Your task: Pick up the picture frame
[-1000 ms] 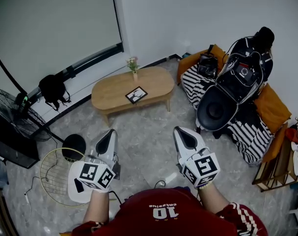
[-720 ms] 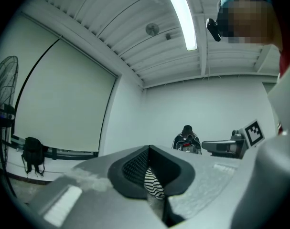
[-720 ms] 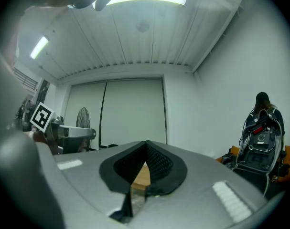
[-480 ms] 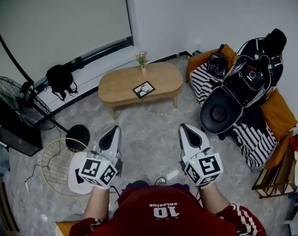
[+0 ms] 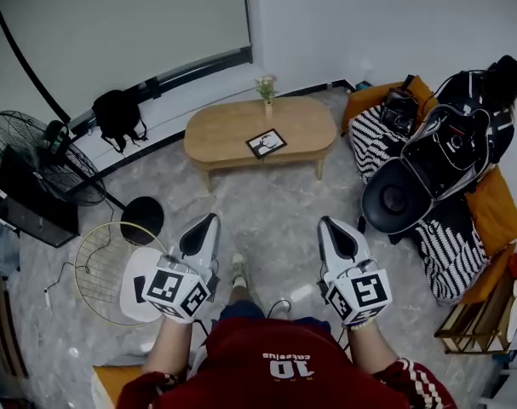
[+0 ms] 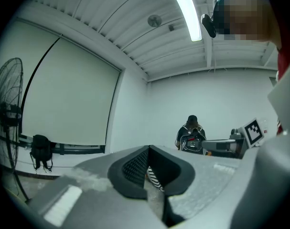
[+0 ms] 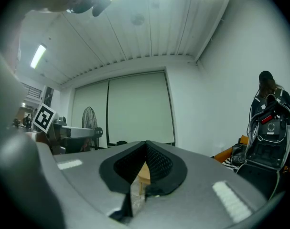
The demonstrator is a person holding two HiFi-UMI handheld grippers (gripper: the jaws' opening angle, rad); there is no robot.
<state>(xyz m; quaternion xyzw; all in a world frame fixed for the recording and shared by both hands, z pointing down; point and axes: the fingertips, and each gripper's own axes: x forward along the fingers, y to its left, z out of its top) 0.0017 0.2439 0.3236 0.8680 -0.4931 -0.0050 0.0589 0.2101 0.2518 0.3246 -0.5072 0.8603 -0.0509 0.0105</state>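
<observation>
Two grippers, my left gripper [image 5: 205,225] and right gripper [image 5: 330,228], sit closed tip to tip and empty, held level above the open floor [image 5: 267,201] in front of me. Farther off, the picture frame [image 5: 266,143] lies flat toward the front rim of the wooden counter [image 5: 220,133]; I judge it light, stiff and probably glazed (so slick and breakable), best pinched across its near border once the jaws are opened. Floor up to the counter looks free, with a flower vase [image 5: 267,105] beyond the frame, near the far rim, to steer clear of.
</observation>
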